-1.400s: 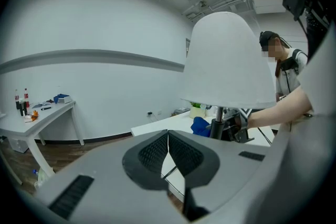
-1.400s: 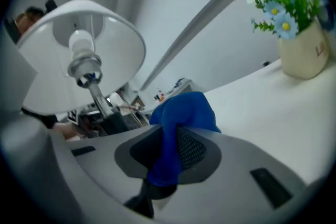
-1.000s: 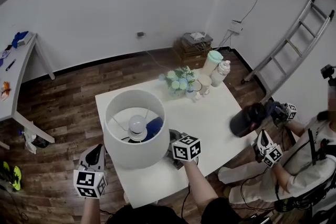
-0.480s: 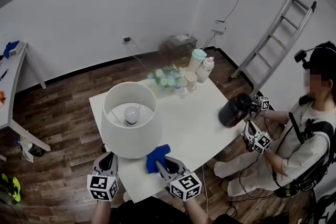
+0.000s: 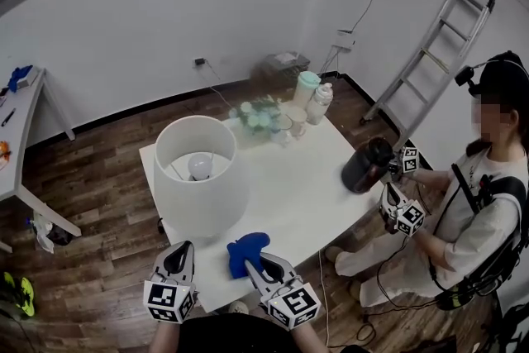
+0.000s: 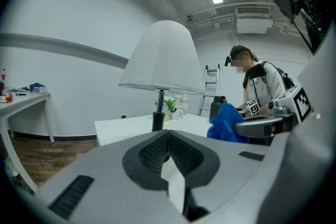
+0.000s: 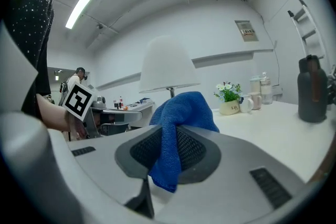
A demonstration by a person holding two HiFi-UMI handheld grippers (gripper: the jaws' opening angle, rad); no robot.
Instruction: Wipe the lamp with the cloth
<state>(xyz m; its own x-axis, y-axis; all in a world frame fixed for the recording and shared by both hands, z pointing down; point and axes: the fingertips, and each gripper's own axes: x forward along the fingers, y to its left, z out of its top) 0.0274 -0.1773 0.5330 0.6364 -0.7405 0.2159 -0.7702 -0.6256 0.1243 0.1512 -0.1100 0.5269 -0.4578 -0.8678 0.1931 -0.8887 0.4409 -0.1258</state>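
Observation:
A white table lamp [image 5: 201, 186] with a wide shade stands on the left part of the white table [image 5: 310, 186]; its bulb shows through the open top. In the left gripper view the lamp [image 6: 163, 63] rises straight ahead. My right gripper [image 5: 258, 267] is shut on a blue cloth [image 5: 245, 250] at the table's near edge, just right of the lamp. The cloth [image 7: 176, 120] hangs pinched between the right jaws. My left gripper [image 5: 179, 263] sits below the lamp, jaws closed with nothing between them.
A small flower pot [image 5: 258, 120], a mug and two bottles [image 5: 312, 99] stand at the table's far side. A seated person [image 5: 479, 202] at the right holds two grippers and a dark flask [image 5: 364, 165]. A ladder [image 5: 430, 54] leans on the right wall.
Both grippers have drawn back toward me from the lamp. The right gripper, which was behind the shade a second ago, now holds the blue cloth at the table's near edge.

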